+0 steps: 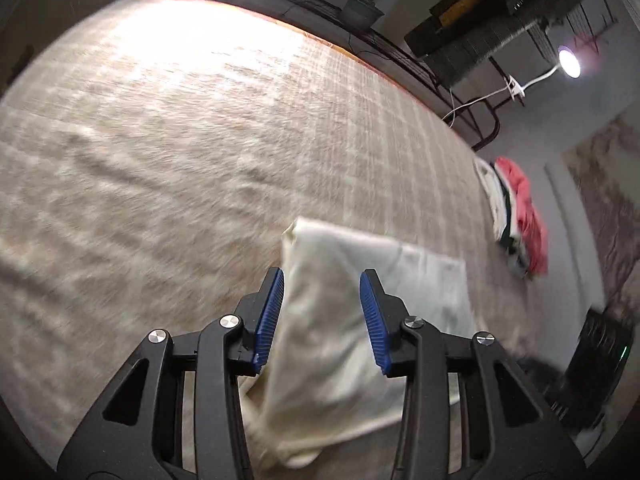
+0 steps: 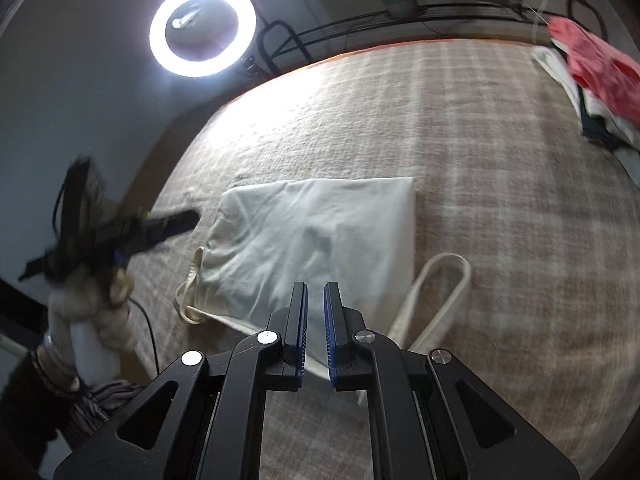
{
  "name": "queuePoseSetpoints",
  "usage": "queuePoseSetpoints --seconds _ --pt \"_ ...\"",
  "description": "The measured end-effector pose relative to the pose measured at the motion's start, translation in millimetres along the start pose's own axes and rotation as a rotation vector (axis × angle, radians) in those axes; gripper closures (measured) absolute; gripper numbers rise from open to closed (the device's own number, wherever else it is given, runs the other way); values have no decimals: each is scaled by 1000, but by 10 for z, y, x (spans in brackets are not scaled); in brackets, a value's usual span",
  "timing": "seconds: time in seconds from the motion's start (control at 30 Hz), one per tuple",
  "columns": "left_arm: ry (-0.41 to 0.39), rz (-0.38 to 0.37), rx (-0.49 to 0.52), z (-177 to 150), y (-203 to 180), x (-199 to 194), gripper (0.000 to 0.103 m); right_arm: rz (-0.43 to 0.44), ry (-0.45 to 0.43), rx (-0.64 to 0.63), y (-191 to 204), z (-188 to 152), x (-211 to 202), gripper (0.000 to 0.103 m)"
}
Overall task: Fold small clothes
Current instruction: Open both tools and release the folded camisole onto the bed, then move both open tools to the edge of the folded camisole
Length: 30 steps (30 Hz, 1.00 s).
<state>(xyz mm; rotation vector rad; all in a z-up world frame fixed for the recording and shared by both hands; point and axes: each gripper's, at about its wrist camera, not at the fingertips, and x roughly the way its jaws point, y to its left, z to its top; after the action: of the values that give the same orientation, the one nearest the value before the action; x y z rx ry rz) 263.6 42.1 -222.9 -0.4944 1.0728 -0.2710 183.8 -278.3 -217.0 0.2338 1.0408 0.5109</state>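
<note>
Two tools: the left tool [image 1: 322,312] gapes wide over a cream cotton bag [image 2: 316,236], folded square mid-bed [image 2: 500,200] on plaid weave; right tool [image 2: 316,332] nearly closed, empty.

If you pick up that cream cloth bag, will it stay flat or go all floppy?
Probably floppy: the cream bag shows soft wrinkles, and its handle lies in a limp loop. It likely won't slide easily, since the bedcover under it looks textured.
</note>
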Motion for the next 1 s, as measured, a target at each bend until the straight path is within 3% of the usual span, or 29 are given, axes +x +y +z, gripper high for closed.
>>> queuePoseSetpoints --seconds 0.2,0.33,0.4,0.47,0.53,0.6,0.67,0.77,0.87,1.0 --pt "-17 -14 -65 152 58 290 65 -91 101 -49 2 -95 271 96" --pt "-74 133 -34 163 152 223 65 -132 149 -49 -8 -133 256 96" --pt "-92 160 -7 138 154 117 65 -130 142 -57 -11 -114 169 96" --pt "-89 130 -14 79 170 -20 65 -149 110 -58 -66 -78 47 88" --pt "-63 98 -8 -1 189 -114 64 -153 84 -33 -154 -60 -38 62" --pt "-44 88 2 -92 218 -170 56 -129 95 22 -298 -69 -61 62" --pt "-27 85 -2 -177 274 -209 55 -100 143 72 -439 -134 -59 62" --pt "11 67 -31 -245 362 -193 55 -141 242 70 -462 -239 28 61" --pt "28 60 -47 -283 409 -178 55 -124 169 26 -382 -209 -134 62" --pt "60 41 -62 -300 423 -90 55 -59 55 71 -487 -42 -250 62"
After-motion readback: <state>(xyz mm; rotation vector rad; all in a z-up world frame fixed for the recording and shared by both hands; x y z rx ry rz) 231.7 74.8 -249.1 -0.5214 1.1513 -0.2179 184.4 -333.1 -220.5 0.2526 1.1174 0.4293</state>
